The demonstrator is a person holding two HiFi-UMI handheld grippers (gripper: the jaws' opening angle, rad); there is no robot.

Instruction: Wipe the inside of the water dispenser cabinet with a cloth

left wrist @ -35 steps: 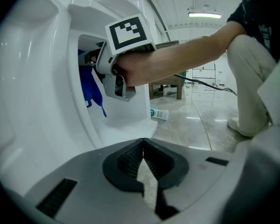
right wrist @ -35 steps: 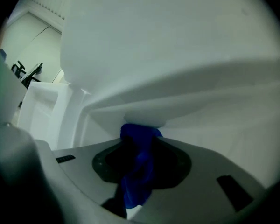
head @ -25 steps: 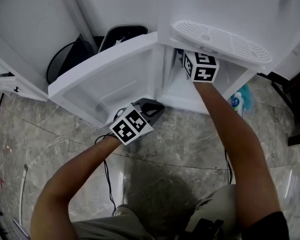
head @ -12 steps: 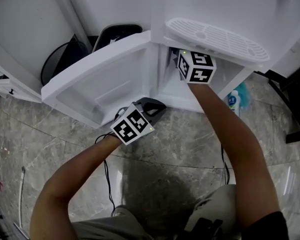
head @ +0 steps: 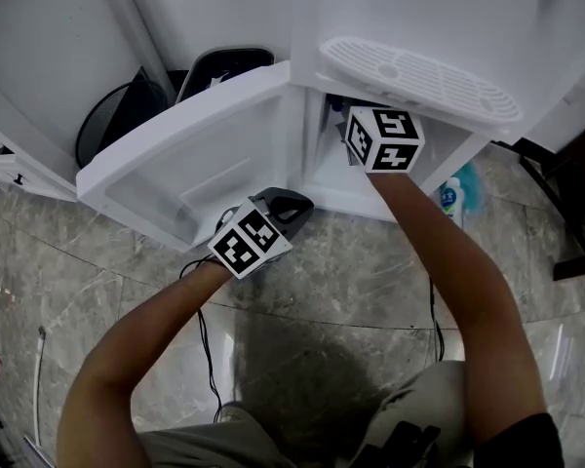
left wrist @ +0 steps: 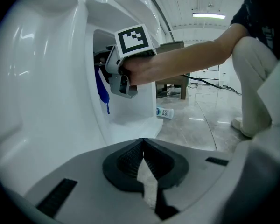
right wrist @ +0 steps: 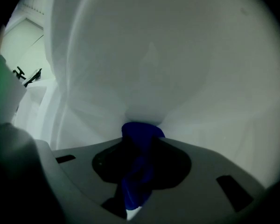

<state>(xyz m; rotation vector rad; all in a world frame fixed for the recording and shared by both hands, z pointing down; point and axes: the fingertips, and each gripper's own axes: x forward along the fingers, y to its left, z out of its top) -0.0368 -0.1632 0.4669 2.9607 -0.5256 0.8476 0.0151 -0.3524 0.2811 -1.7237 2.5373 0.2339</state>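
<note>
Well, hardly anything has shifted in the last second. The right gripper (right wrist: 141, 139) stays reached into the open cabinet (head: 336, 181) under the dispenser's drip tray (head: 419, 76), and only a slight roll of the wrist shows on its marker cube. Its jaws are clamped on the blue cloth (right wrist: 137, 171), a bunched fold of it sticking out past the tips and sitting right up against the white inner wall (right wrist: 168, 69). Whether it actually presses there, I can't say for sure. From the left gripper view the rest of the cloth hangs down just inside the opening. The left gripper (left wrist: 143, 146) is closed on nothing and hangs low by the bottom edge of the swung-open door (head: 185, 154), apart from it and doing no work. To me that small roll reads as a short rubbing stroke on one patch, not a sweep, so I'd guess most of the interior is still to be covered. A small bottle (head: 449, 198) lies on the floor beside the dispenser.
</note>
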